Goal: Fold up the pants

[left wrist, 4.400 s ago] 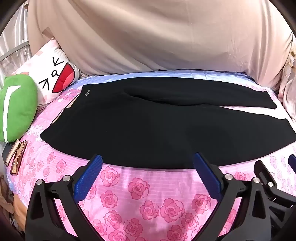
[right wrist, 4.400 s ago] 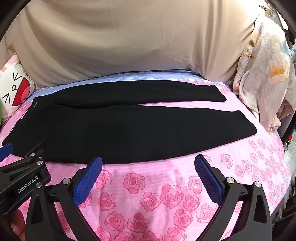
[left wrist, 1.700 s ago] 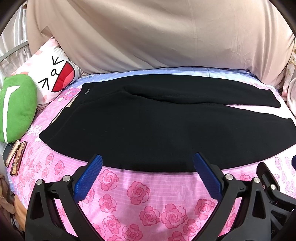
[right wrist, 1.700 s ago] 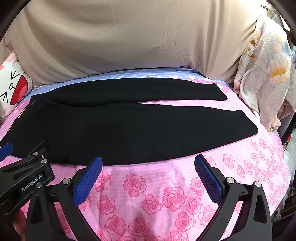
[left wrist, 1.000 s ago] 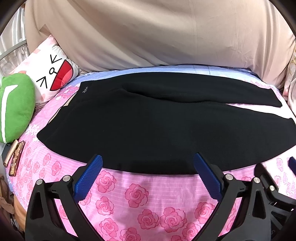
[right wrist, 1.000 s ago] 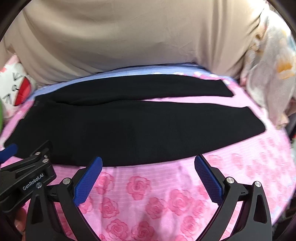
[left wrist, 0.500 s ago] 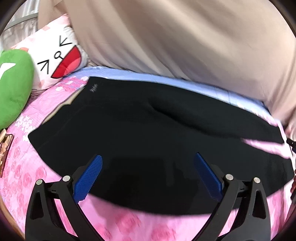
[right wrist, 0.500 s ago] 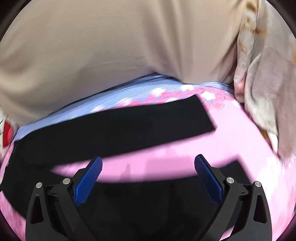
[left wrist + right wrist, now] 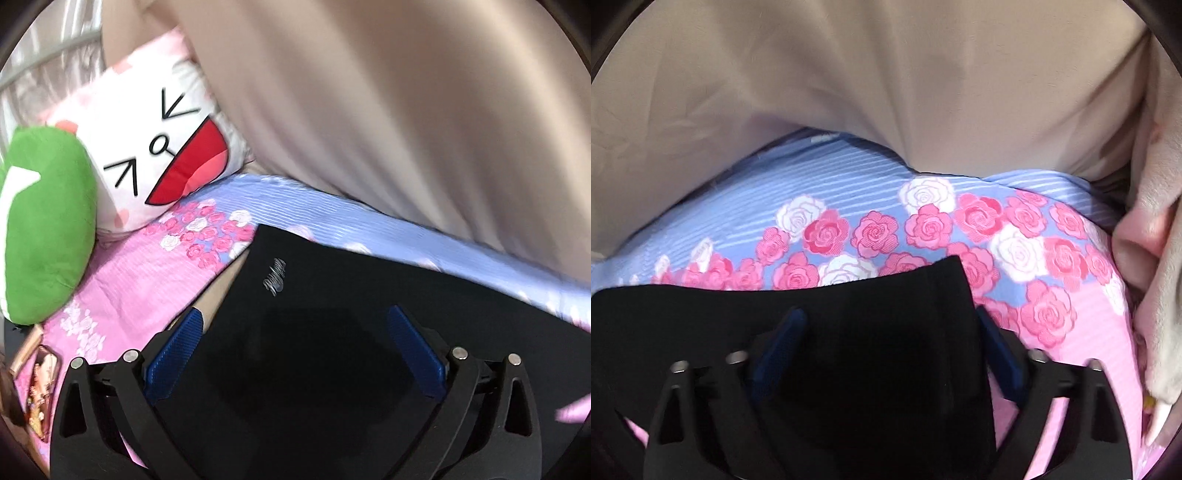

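**A:** Right, where are the pants?

**B:** Black knit pants [image 9: 332,332] lie flat on a pink rose-print bedsheet [image 9: 147,266]. Their waistband corner, carrying a small silver script logo [image 9: 275,277], sits near a white cartoon-face pillow [image 9: 159,147], with a green plush cushion [image 9: 44,236] further out on the same side. At the opposite end, one leg hem [image 9: 923,295] lies near the sheet's blue striped border.

**A:** And the tongs?

**B:** Both are spread wide, gripping nothing. The left gripper [image 9: 295,350] hangs over the waistband, just inside that logo corner. The right gripper [image 9: 890,347] hangs over the hem, its blue pads [image 9: 783,339] astride the cloth.

**A:** How should this grasp go?

**B:** Probably each should drop onto the far edge nearest the beige draped fabric [image 9: 849,92], one pad sliding under, and pinch every layer. Closing both together, level, should keep the fold line straight. Thick knit may slip if only the top layer is caught.
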Demonstrator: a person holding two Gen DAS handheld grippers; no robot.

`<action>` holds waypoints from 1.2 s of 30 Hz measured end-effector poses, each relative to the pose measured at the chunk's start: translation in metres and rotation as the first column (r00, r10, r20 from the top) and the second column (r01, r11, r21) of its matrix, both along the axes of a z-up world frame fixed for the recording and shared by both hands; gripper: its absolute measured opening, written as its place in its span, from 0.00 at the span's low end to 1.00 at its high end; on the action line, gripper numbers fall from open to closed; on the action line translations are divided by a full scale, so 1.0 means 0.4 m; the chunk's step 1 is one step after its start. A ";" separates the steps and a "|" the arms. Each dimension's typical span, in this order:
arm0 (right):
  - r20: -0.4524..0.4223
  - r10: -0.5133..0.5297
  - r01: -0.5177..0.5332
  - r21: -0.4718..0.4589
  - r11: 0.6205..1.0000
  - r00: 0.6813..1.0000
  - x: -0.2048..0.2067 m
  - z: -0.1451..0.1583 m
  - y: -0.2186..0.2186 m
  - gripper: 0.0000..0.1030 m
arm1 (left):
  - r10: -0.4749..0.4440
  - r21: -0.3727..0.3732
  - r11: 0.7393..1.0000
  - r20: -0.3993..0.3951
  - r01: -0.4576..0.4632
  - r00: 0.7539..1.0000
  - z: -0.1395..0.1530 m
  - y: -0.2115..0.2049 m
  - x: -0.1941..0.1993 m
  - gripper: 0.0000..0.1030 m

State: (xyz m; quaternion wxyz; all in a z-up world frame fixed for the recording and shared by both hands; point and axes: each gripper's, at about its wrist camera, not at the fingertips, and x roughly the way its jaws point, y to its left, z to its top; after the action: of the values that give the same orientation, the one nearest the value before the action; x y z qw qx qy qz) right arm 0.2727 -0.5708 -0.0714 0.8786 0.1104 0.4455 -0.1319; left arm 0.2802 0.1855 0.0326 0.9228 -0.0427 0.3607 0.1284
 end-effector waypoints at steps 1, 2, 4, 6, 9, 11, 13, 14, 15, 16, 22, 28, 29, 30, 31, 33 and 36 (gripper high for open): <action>0.018 0.010 -0.009 -0.019 1.000 1.000 -0.001 0.008 0.009 0.55 | 0.027 0.014 1.000 -0.008 -0.027 1.000 -0.008 0.012 0.026 0.96; 0.027 0.012 -0.012 -0.021 1.000 1.000 -0.003 0.013 0.012 0.40 | 0.049 0.032 0.998 -0.012 -0.049 0.999 -0.017 0.025 0.050 0.96; 0.053 0.024 -0.026 0.037 0.999 0.998 -0.014 0.023 0.012 0.13 | 0.096 0.079 0.992 -0.011 -0.095 0.995 -0.042 0.052 0.103 0.96; 0.075 0.025 -0.025 0.004 1.000 0.997 -0.035 0.043 0.037 0.13 | 0.115 0.074 0.991 -0.019 -0.114 0.993 -0.064 0.081 0.148 0.96; 0.118 0.036 -0.034 -0.017 0.999 0.992 -0.087 0.079 0.082 0.13 | 0.114 -0.006 0.993 -0.068 -0.115 0.991 -0.110 0.125 0.217 0.96; 0.140 0.035 -0.032 -0.022 0.999 0.990 -0.121 0.099 0.101 0.13 | 0.111 -0.069 0.991 -0.101 -0.118 0.989 -0.145 0.163 0.272 0.94; 0.143 0.032 -0.027 -0.036 0.999 0.989 -0.141 0.110 0.101 0.13 | 0.084 -0.099 0.990 -0.124 -0.097 0.989 -0.174 0.185 0.313 0.67; 0.139 0.030 -0.026 -0.033 0.999 0.990 -0.150 0.114 0.105 0.13 | 0.069 -0.111 0.990 -0.142 -0.085 0.987 -0.188 0.191 0.330 0.35; 0.132 0.028 -0.023 -0.034 0.999 0.991 -0.154 0.115 0.107 0.13 | 0.053 -0.128 0.989 -0.170 -0.075 0.984 -0.201 0.199 0.346 0.25; 0.126 0.027 -0.022 -0.040 0.999 0.992 -0.157 0.116 0.112 0.13 | 0.054 -0.136 0.988 -0.182 -0.080 0.982 -0.208 0.204 0.352 0.19; 0.150 0.015 -0.008 -0.052 0.999 0.989 -0.187 0.140 0.136 0.13 | -0.030 -0.089 0.996 -0.074 0.023 0.997 -0.104 0.163 0.240 0.00; 0.232 0.032 -0.022 -0.044 0.999 0.972 -0.308 0.213 0.160 0.13 | -0.129 -0.094 0.987 0.050 0.133 0.990 0.044 0.159 -0.042 0.00; 0.244 0.036 -0.024 -0.051 0.998 0.969 -0.343 0.223 0.163 0.13 | -0.135 -0.097 0.985 0.062 0.140 0.989 0.059 0.163 -0.102 0.00; 0.252 0.037 -0.024 -0.055 0.998 0.967 -0.374 0.228 0.165 0.13 | -0.128 -0.086 0.987 0.075 0.135 0.989 0.071 0.170 -0.154 0.00; 0.251 0.038 -0.025 -0.057 0.998 0.967 -0.406 0.228 0.164 0.13 | -0.107 -0.056 0.992 0.092 0.112 0.990 0.085 0.187 -0.221 0.00; 0.240 0.035 -0.024 -0.048 0.999 0.970 -0.454 0.216 0.161 0.13 | -0.075 -0.049 0.996 0.089 0.080 0.993 0.083 0.226 -0.307 0.00; 0.195 0.027 -0.018 -0.048 0.999 0.980 -0.519 0.165 0.165 0.20 | -0.062 -0.061 0.996 -0.029 0.060 0.998 0.016 0.264 -0.383 0.00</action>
State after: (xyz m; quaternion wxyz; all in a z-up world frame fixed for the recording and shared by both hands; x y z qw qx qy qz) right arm 0.0653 -0.5047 -0.0056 0.9219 0.0974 0.3550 -0.1209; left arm 0.1269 0.2911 0.0391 0.9189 -0.0573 0.3797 0.0901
